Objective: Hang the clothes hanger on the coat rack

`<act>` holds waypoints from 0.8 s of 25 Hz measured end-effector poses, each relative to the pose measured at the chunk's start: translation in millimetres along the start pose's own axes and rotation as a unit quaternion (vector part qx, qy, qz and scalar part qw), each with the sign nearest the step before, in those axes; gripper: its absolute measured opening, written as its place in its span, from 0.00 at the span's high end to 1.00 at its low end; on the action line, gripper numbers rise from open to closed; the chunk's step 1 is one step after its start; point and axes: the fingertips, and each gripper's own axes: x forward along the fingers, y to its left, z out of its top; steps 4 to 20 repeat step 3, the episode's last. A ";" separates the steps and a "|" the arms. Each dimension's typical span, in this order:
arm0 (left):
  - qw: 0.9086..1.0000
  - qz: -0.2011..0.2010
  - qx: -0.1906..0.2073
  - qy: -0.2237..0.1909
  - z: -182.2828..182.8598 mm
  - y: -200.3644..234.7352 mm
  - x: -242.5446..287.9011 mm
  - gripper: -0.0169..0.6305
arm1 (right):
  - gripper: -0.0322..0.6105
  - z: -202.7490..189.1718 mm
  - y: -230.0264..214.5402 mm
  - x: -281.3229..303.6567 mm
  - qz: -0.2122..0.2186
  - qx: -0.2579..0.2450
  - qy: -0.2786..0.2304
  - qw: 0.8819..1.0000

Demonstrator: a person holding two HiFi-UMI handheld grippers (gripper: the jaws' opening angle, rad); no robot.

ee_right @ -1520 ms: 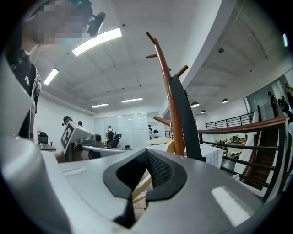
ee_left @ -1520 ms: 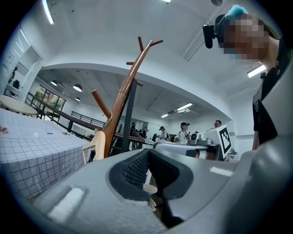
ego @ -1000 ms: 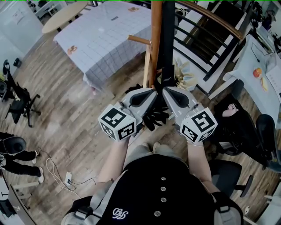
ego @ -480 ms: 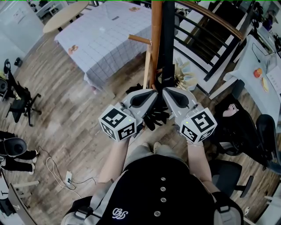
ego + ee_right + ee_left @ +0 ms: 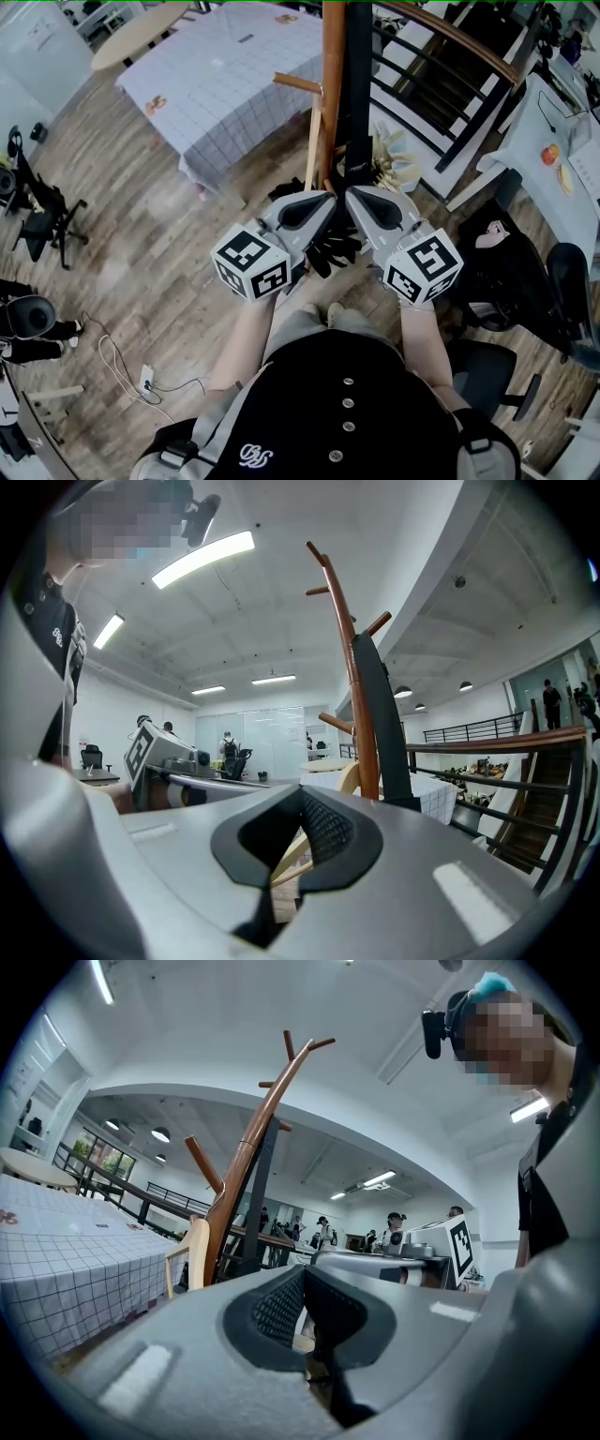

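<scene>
1. Both grippers sit side by side in front of the person's chest. The left gripper [image 5: 319,199] and right gripper [image 5: 361,197] have their tips nearly touching each other, right at the foot of the coat rack [image 5: 334,84].
2. In the left gripper view the jaws are pulled in together. There's only a small window between the mesh pads, and nothing is pinched in there.
3. Same deal in the right gripper view: jaws together, not holding anything. Some pale wooden sticks show through the window, but they're behind the gripper and I can't tell what they belong to.
4. The clothes hanger [image 5: 314,141] is pale wood and sits just beside the brown pole on its left. Its top comes up right under a short peg [image 5: 295,84]. I can't make out whether a hook is actually over that peg.
5. A black upright strip [image 5: 356,84] runs along the pole's right side.
6. The marker cubes [image 5: 250,261] face up toward the camera.
7. A table with a checked cloth [image 5: 225,75] stands beyond the rack, and a black office chair [image 5: 506,262] is off to the right.
</scene>
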 end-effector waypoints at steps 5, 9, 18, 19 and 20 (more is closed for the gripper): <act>1.000 -0.004 -0.001 0.000 1.2 0.1 0.9 0.98 | 0.95 0.8 -1.5 0.1 -0.003 0.002 0.000 1.000; 1.000 -0.004 -0.001 0.000 1.2 0.1 0.9 0.98 | 0.95 0.8 -1.5 0.1 -0.003 0.002 0.000 1.000; 1.000 -0.004 -0.001 0.000 1.2 0.1 0.9 0.98 | 0.95 0.8 -1.5 0.1 -0.003 0.002 0.000 1.000; 1.000 -0.004 -0.001 0.000 1.2 0.1 0.9 0.98 | 0.95 0.8 -1.5 0.1 -0.003 0.002 0.000 1.000; 1.000 -0.004 -0.001 0.000 1.2 0.1 0.9 0.98 | 0.95 0.8 -1.5 0.1 -0.003 0.002 0.000 1.000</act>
